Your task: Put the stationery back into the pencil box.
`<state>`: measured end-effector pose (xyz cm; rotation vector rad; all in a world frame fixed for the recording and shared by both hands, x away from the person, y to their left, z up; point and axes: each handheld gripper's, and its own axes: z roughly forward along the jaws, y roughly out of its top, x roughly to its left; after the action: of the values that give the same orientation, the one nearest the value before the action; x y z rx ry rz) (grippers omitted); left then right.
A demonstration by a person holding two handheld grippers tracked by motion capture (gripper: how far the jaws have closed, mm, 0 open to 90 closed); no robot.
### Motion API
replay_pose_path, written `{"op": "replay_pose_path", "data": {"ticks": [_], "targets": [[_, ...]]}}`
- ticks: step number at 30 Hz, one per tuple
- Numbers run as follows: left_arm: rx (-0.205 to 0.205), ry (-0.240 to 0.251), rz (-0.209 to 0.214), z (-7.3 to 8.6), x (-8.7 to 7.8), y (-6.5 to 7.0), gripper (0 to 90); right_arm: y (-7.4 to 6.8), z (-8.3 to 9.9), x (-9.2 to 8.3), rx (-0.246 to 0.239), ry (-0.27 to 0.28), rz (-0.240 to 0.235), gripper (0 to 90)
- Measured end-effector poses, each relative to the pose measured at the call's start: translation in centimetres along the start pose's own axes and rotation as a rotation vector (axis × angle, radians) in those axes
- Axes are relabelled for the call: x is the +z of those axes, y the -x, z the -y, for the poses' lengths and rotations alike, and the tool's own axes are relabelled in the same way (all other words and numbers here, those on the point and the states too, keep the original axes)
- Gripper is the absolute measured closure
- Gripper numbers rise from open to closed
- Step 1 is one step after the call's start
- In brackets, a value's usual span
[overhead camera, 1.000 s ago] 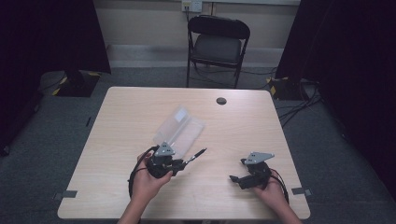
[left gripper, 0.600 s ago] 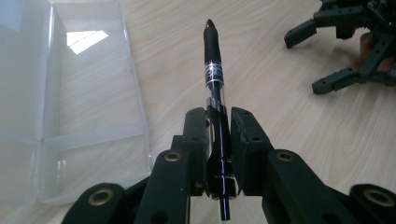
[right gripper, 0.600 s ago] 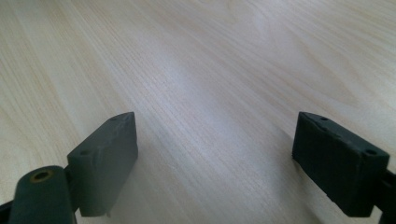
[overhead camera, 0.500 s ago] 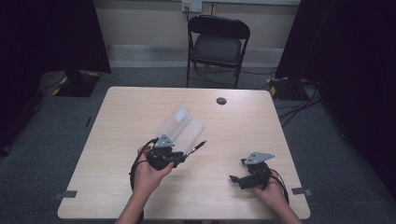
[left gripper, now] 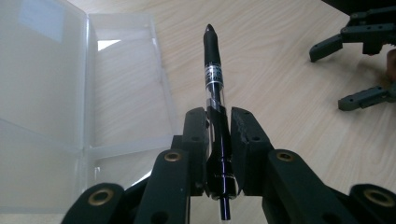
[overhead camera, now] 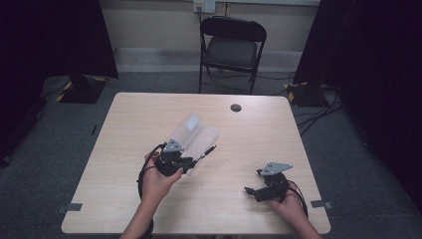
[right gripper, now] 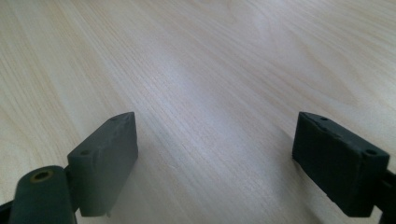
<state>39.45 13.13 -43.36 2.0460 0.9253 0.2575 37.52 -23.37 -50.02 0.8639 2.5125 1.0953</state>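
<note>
**Black pen clamped upright over pale wood**

Black pen (left gripper: 215,107) pinched between the two jaws of the left gripper (left gripper: 218,122), pads pressed against its barrel on both sides. Pointed away along the jaws, capped tip far out, clear banded section just past the pads, thin tail end poking back behind them. Seen from the high view as a dark sliver (overhead camera: 206,152) jutting forward and to the right from the left gripper (overhead camera: 185,163), raised off the light wooden table (overhead camera: 249,134).

Lay just beside the pen, on its left in the left gripper view: a translucent plastic case (left gripper: 70,93), opened flat, hinge ridge running down the middle, white label near one far corner. Same case (overhead camera: 191,132) shown in the high view right ahead of the left gripper, angled toward the table's far side.

Rested near the table's front right edge: the right gripper (overhead camera: 254,189), well apart from pen and case. Jaws spread wide (right gripper: 215,158), nothing between them but bare wood grain. Caught too at the upper right of the left gripper view (left gripper: 348,72), jaws parted.

Stood beyond the table: a dark folding chair (overhead camera: 231,45).
</note>
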Motion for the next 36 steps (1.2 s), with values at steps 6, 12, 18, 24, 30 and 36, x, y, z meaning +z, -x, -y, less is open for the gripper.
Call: {"op": "replay_pose_path", "data": {"ticks": [6,12,18,24,30,36], "targets": [[-0.010,-0.001,-0.017,-0.5,0.4,-0.8,76.9,0.0,0.0,0.0,0.000,-0.001,0.000,13.4],[-0.018,0.000,-0.034,-0.9,1.1,-1.3,77.0,0.0,0.0,0.0,0.002,0.001,0.001,13.5],[-0.033,-0.004,-0.052,-1.1,2.0,-1.9,77.0,0.0,0.0,0.0,0.002,0.001,0.001,13.4],[-0.039,0.005,-0.062,-1.5,2.9,-2.2,77.0,0.0,0.0,0.0,0.002,0.001,0.001,13.4],[-0.039,0.005,-0.076,-2.0,3.7,-2.4,77.0,0.0,0.0,0.0,0.002,0.000,0.001,13.5],[-0.073,0.022,-0.095,-2.1,4.5,-2.8,77.0,0.0,0.0,0.0,0.002,0.000,0.001,13.5]]}}
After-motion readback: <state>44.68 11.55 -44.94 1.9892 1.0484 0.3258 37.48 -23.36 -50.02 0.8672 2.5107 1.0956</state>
